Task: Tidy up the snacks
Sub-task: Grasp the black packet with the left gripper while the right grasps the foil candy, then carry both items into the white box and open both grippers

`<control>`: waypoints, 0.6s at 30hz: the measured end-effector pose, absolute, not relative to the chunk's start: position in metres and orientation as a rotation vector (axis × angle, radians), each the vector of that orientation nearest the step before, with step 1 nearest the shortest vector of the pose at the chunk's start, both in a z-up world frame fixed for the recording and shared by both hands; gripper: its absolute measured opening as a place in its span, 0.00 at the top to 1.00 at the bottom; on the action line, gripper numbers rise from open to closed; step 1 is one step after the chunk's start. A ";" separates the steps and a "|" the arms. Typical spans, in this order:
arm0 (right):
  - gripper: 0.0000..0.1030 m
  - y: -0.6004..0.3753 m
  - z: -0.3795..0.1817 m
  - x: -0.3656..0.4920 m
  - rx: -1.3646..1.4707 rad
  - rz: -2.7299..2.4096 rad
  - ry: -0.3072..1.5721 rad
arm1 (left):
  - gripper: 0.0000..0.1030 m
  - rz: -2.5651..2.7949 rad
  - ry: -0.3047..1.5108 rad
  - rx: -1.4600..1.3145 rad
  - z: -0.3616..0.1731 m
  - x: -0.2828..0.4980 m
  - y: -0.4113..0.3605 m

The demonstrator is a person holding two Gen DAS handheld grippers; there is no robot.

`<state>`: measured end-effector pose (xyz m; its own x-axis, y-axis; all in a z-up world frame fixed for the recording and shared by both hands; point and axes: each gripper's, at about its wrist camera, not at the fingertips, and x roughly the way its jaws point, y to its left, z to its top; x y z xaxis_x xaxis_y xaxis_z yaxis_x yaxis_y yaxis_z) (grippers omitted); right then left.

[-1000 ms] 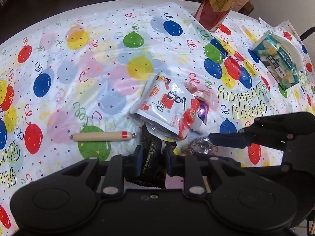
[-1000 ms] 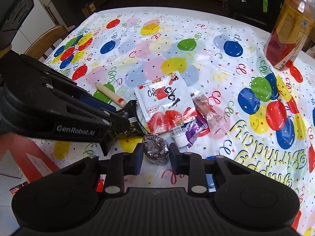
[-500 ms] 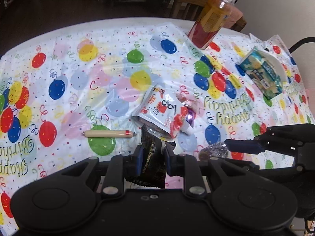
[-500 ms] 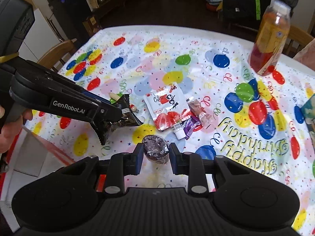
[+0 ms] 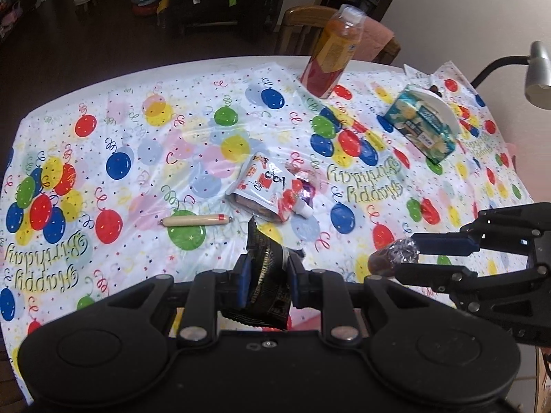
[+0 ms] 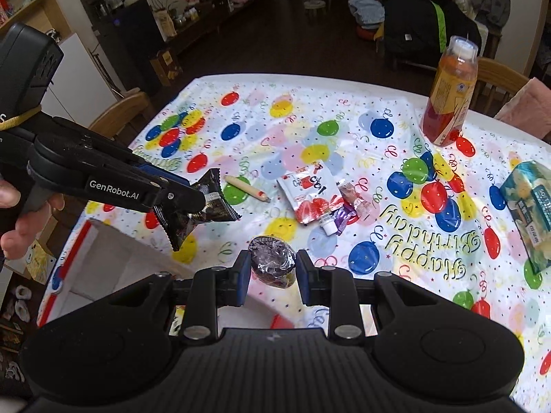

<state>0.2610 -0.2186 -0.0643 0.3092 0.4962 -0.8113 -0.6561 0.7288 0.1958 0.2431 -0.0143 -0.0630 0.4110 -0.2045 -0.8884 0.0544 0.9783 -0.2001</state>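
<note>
Both grippers had lifted higher off the balloon tablecloth [image 5: 137,158]. Below lay a sausage stick [image 5: 194,220], a white pouch [image 5: 265,186] and a juice bottle [image 5: 332,58]. The left gripper [image 5: 267,272] squeezed a crinkly black packet [image 5: 268,275]. The right gripper [image 6: 272,270] pinched a round shiny-wrapped cake [image 6: 272,261].

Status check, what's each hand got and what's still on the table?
Left tongs shut on black packet. Right tongs shut on wrapped cake. Both held above table. Sausage, white pouch, small candies remain; nothing blocking.
</note>
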 end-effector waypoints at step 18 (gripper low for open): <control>0.73 -0.234 -0.048 0.213 -0.137 0.735 0.969 | 0.74 -0.158 1.207 -0.138 -0.077 0.230 0.009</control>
<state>0.2134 -0.2341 -0.0482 0.3487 0.5064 -0.7886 -0.6229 0.7539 0.2087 0.2304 0.0086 -0.0768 0.3468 -0.1948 -0.9175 0.0481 0.9806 -0.1900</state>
